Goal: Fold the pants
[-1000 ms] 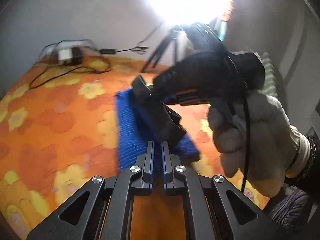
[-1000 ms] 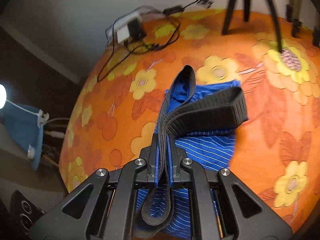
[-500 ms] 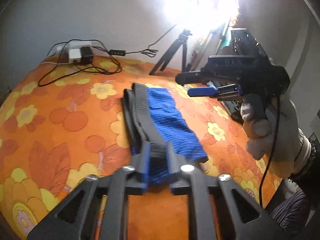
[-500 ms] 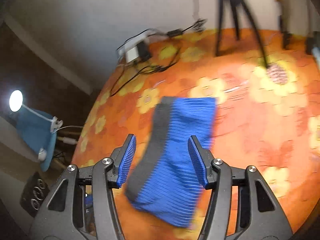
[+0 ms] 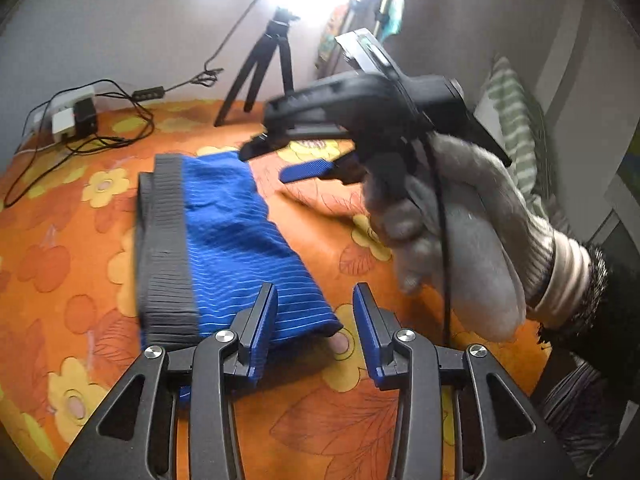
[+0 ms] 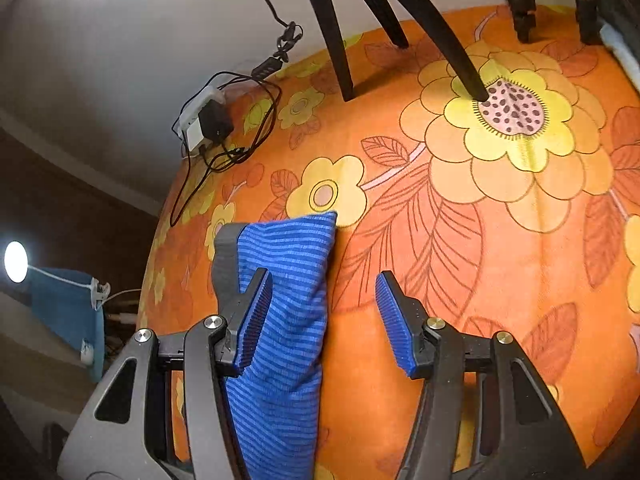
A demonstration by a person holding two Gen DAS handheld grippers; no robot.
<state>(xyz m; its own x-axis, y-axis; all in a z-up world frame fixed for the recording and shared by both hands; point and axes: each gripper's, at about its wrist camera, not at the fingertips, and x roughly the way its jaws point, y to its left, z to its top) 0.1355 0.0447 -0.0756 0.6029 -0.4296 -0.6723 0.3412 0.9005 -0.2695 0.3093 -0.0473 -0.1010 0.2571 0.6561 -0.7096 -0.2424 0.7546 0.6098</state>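
Note:
The blue striped pants [image 5: 236,240] with a grey waistband [image 5: 166,248] lie folded into a narrow strip on the orange flowered cloth [image 5: 60,240]. My left gripper [image 5: 315,330] is open and empty at the strip's near right corner. My right gripper [image 6: 324,320] is open and empty over the strip's right edge [image 6: 286,320]; it also shows in the left wrist view [image 5: 280,160], held in a gloved hand above the cloth to the right of the pants.
A black tripod [image 5: 266,68] stands at the far edge, its legs [image 6: 440,28] on the cloth. A power strip with cables [image 5: 72,120] lies at the far left. A striped pillow [image 5: 516,128] is at the right. A lamp [image 6: 16,262] glows beside the bed.
Both grippers were shut on the pants a second ago; they laid the fold down, opened, and let go. The right gripper has drawn back toward the right.

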